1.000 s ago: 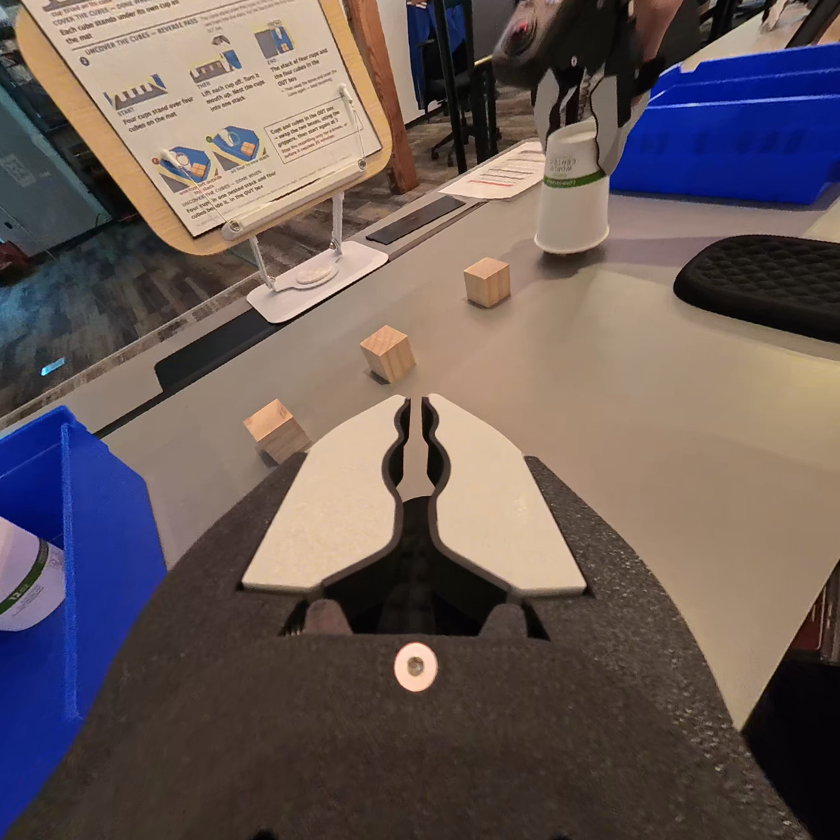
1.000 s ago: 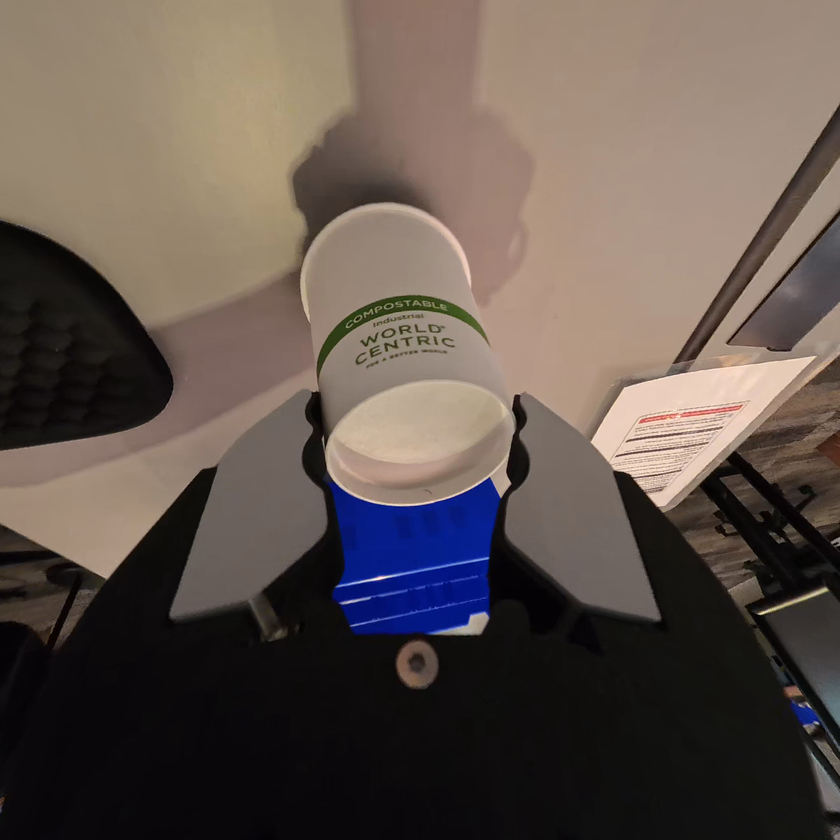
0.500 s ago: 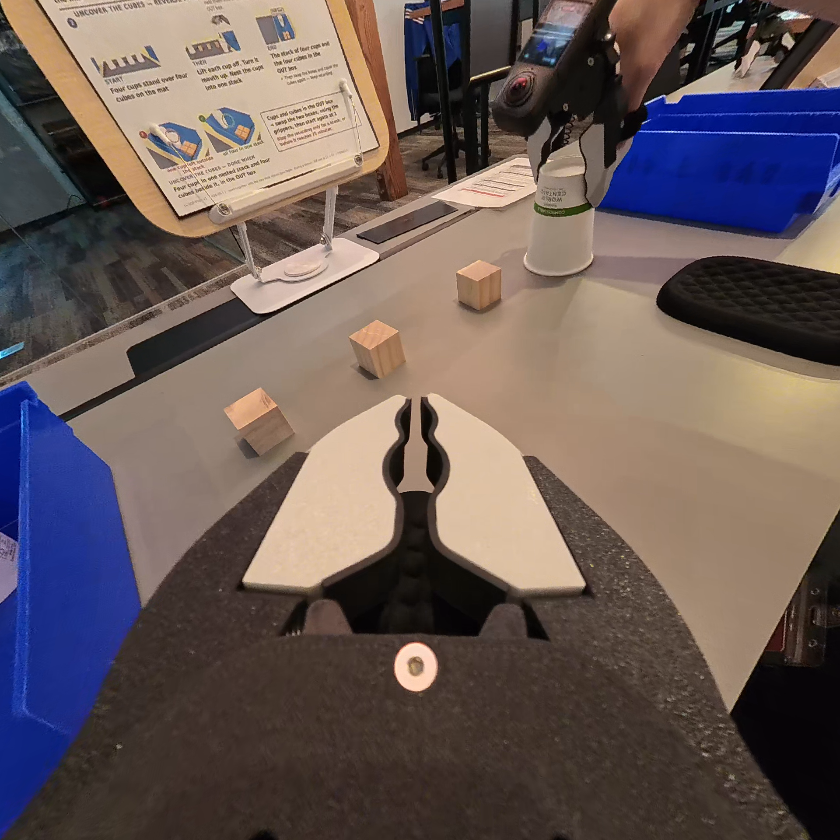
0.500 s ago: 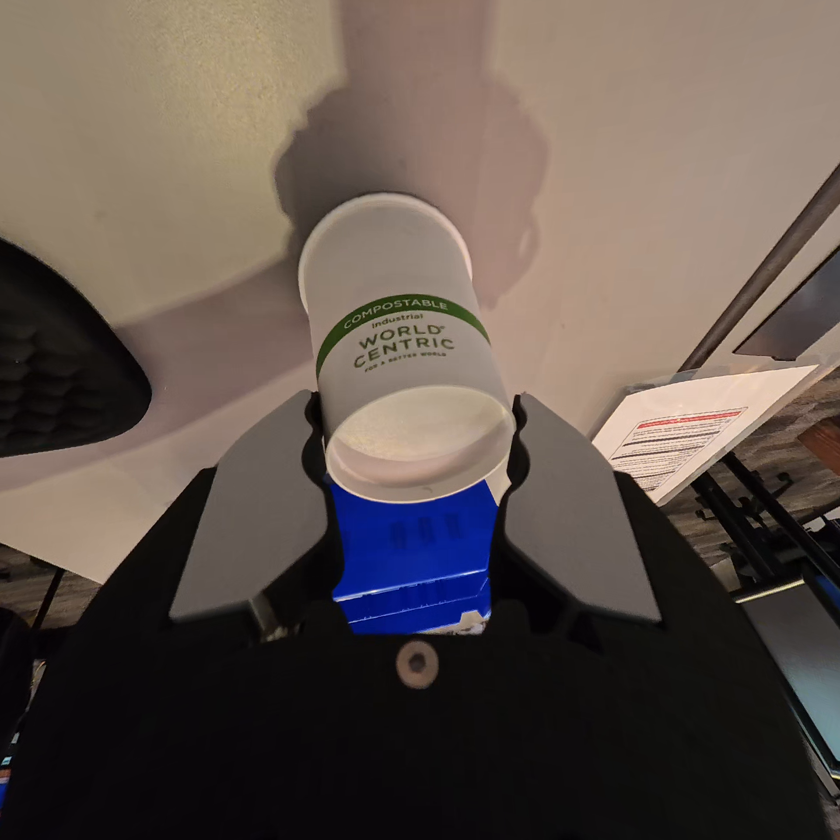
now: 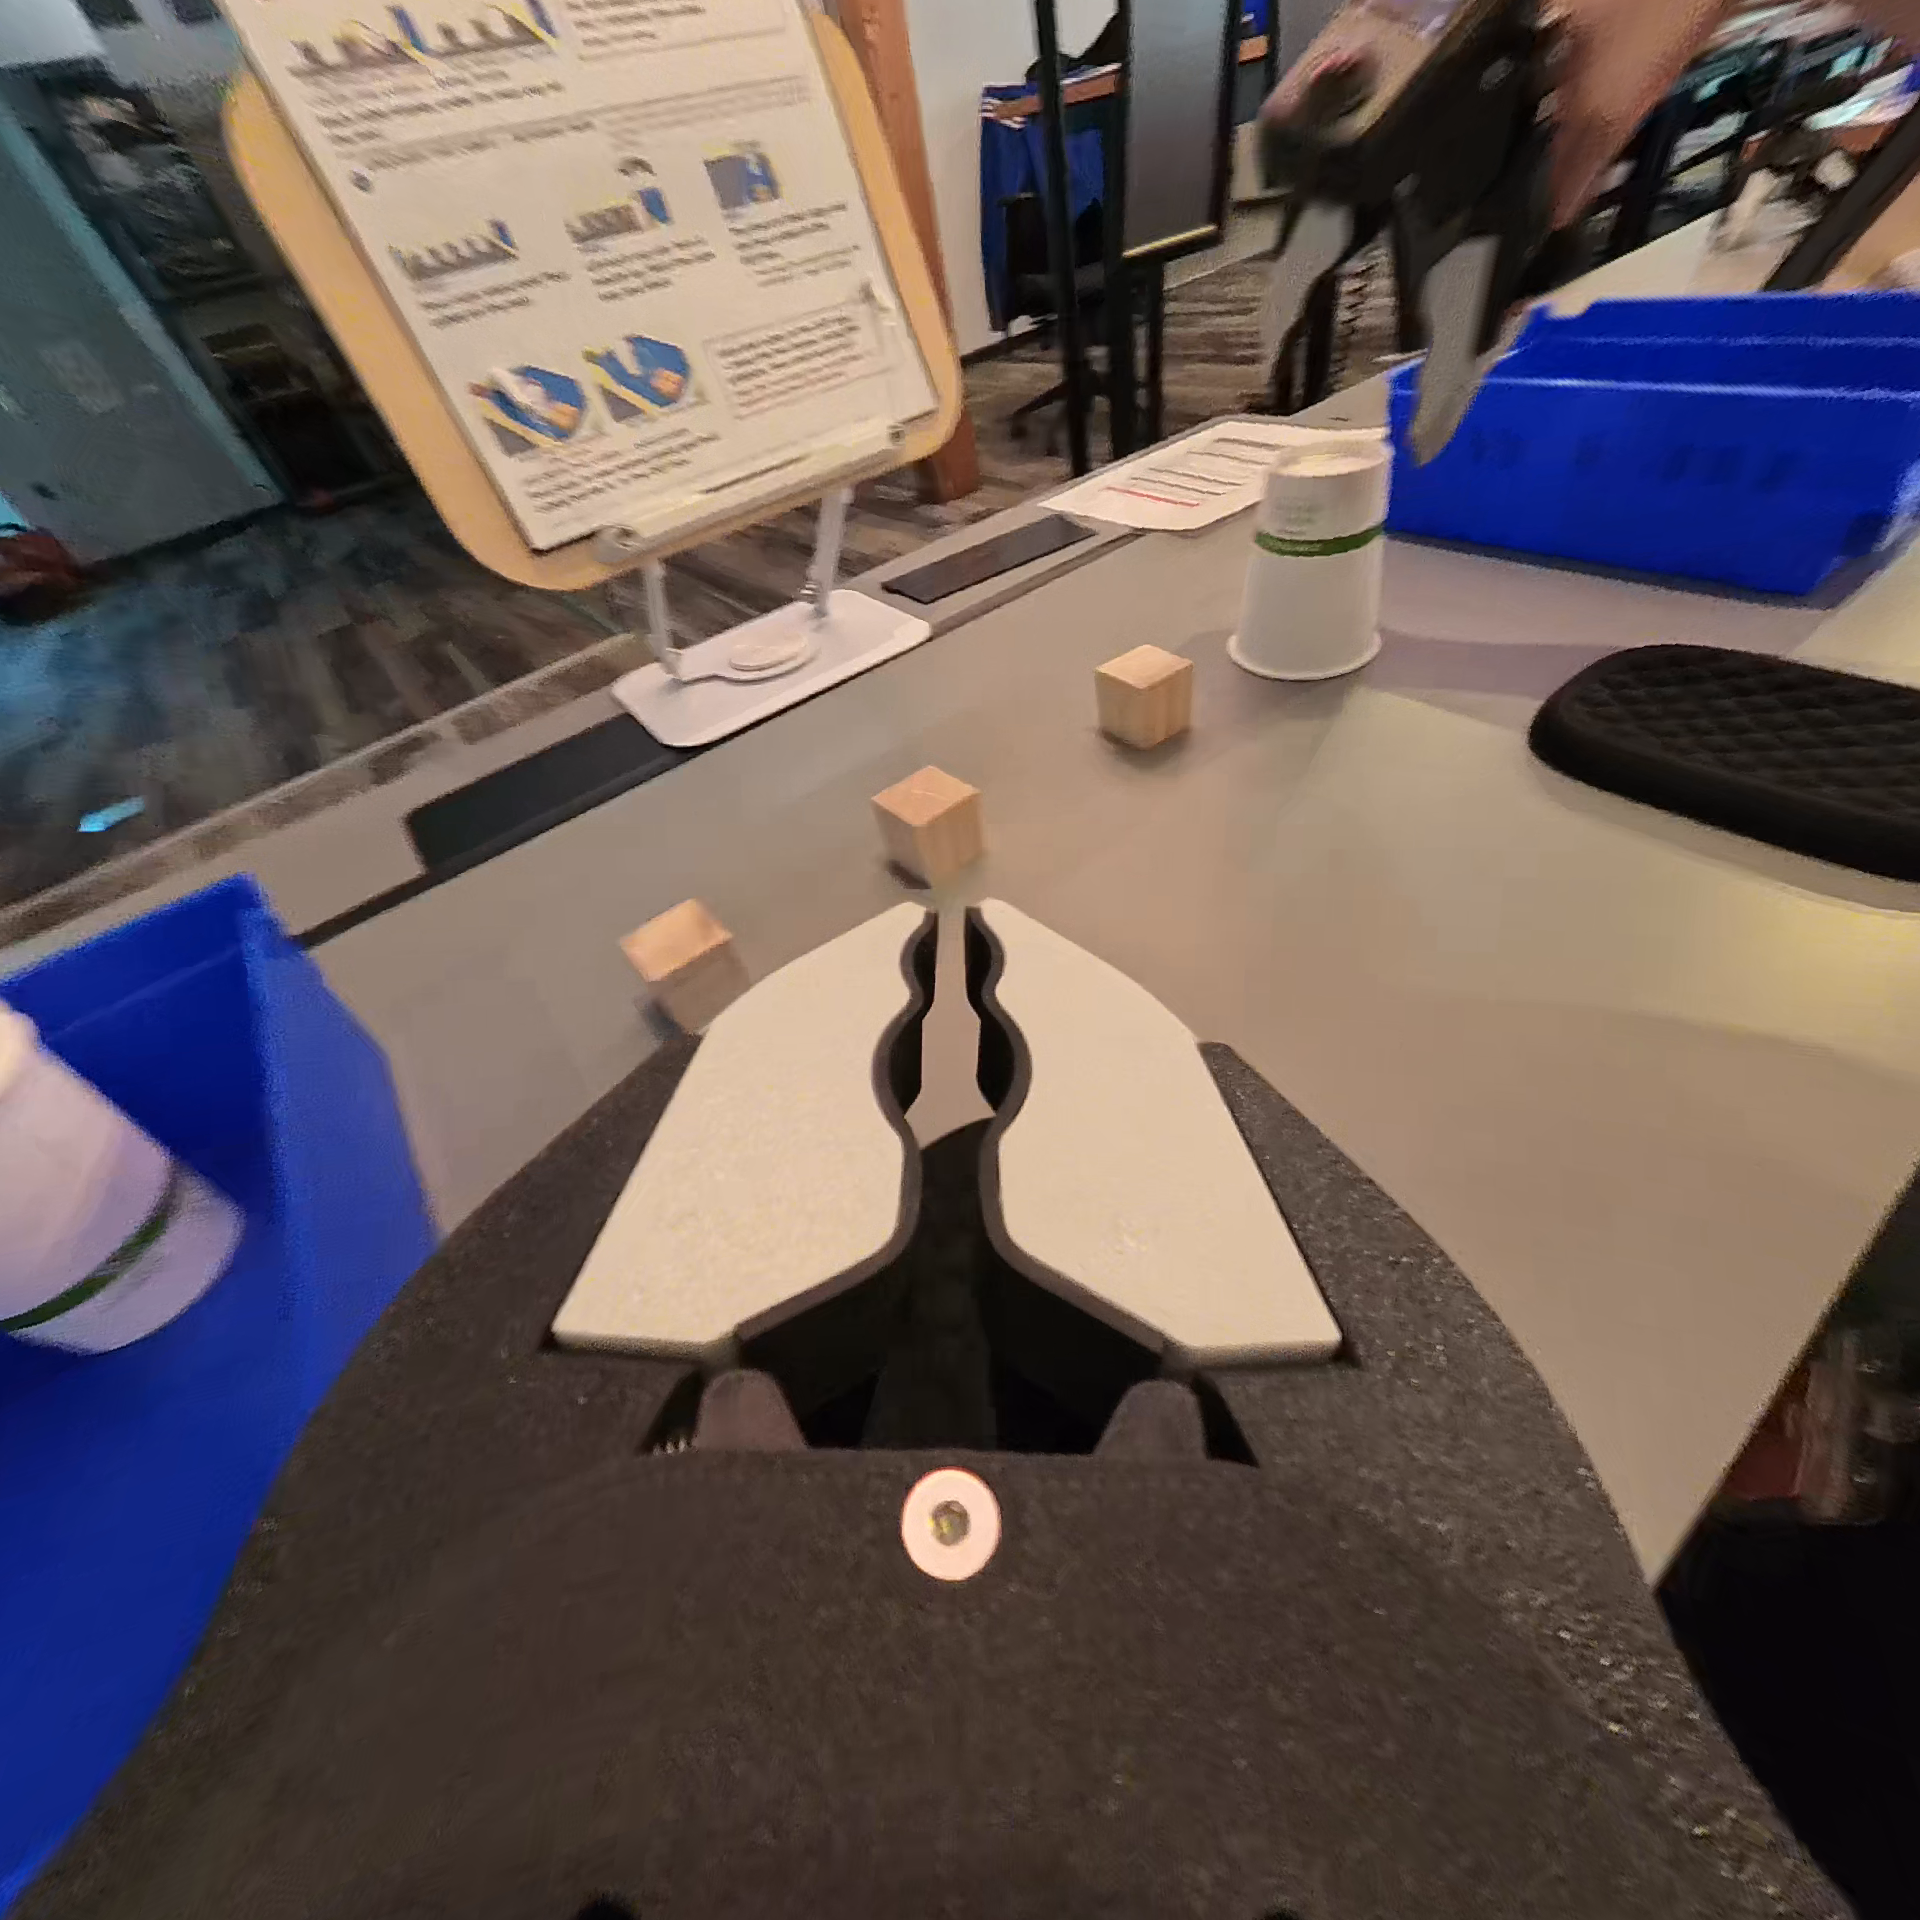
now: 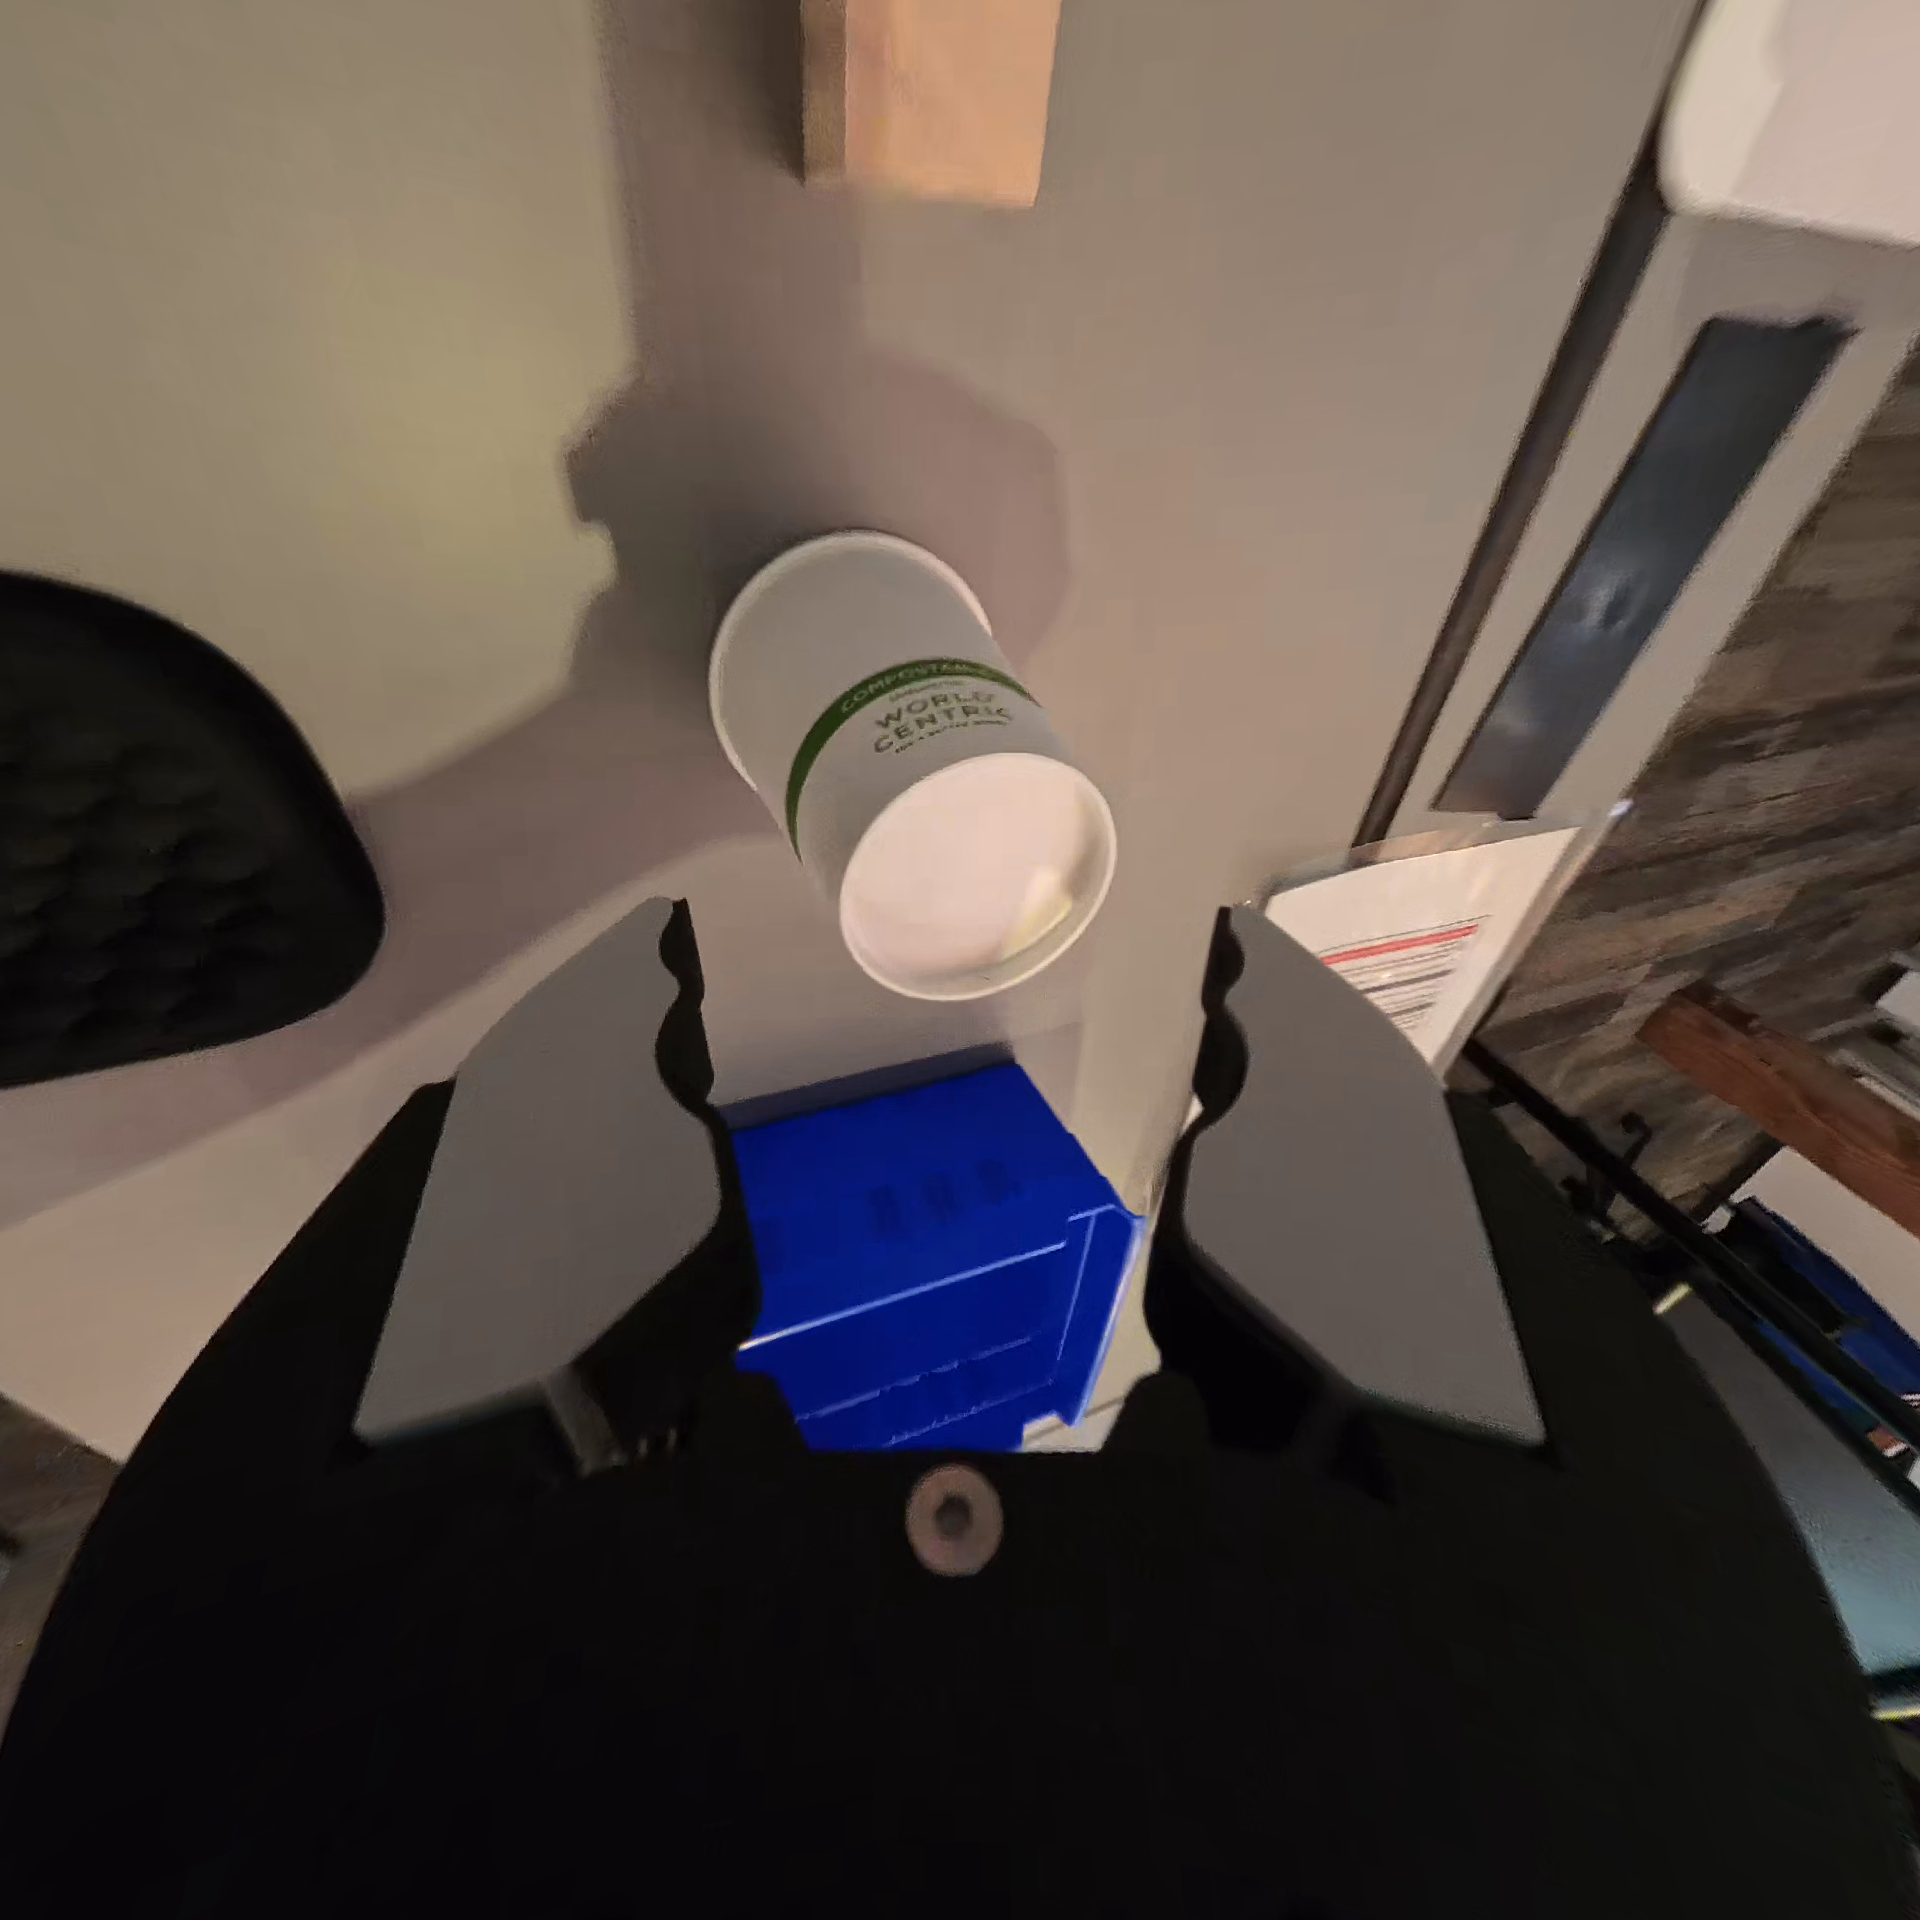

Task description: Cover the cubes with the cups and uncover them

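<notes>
Half a second ago the right gripper (image 6: 951,940) was clamped on the white cup (image 6: 904,764); now its jaws stand wide apart, holding nothing, lifted clear above the cup and blurred with motion. That cup stands mouth-down on the grey counter (image 5: 1455,1039), just in front of the far blue bin (image 5: 1662,488), presumably over one cube, though no cube can be seen beneath it. Three wooden cubes lie bare in a row running away from the cup toward the left gripper (image 5: 951,914): the first cube (image 5: 1143,694) just beside the cup, the middle cube (image 5: 928,831) farther along, the last cube (image 5: 686,961) farthest from the cup, close to the left gripper's tip. Its jaws are nearly closed, only a thin slit between them, and grip nothing; it hovers low, seemingly waiting. Well away from the standing cup, a near blue bin (image 5: 260,1039) holds another cup (image 5: 94,1216) lying on its side, likely the supply for the next cover. By my reading, one cover is done and three remain.
</notes>
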`<state>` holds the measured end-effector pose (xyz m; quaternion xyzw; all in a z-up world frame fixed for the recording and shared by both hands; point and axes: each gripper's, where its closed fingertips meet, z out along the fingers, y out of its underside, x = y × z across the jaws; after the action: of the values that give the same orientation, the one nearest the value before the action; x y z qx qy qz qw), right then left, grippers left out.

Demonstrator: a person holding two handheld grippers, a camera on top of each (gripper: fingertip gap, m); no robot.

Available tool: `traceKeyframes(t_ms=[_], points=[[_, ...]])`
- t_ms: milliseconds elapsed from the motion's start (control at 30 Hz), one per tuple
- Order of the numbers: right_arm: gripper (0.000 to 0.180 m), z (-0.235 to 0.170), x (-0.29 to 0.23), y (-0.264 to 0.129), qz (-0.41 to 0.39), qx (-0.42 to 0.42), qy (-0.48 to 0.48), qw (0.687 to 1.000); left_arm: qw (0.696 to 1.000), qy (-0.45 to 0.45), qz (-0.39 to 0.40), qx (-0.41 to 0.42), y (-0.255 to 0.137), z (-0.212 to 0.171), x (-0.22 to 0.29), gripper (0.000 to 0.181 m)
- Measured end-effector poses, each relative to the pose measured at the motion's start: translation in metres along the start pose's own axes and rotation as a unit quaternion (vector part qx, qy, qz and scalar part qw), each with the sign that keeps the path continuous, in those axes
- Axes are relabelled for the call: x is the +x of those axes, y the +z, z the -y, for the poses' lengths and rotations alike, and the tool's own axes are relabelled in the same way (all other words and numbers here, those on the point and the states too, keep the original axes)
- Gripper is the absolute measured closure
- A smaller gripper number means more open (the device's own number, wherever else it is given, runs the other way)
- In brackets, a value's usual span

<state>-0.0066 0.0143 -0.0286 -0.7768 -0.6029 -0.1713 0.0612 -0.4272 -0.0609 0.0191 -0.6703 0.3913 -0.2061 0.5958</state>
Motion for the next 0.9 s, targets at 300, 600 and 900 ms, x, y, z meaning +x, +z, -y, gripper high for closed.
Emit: traceKeyframes(t_ms=[300,600,900], points=[[0.098,0.086,-0.034,-0.138,-0.058,0.384,0.013,0.921,0.973,0.088,0.132,-0.166,-0.021,0.005,-0.148,0.172],[0.108,0.126,-0.072,-0.166,-0.046,0.576,-0.029,0.816,0.914,0.109,0.163,-0.354,0.014,-0.066,-0.267,0.163],[0.11,0.112,-0.063,-0.149,-0.004,0.596,-0.001,0.803,0.906,0.118,0.101,-0.394,0.046,-0.082,-0.291,0.166]])
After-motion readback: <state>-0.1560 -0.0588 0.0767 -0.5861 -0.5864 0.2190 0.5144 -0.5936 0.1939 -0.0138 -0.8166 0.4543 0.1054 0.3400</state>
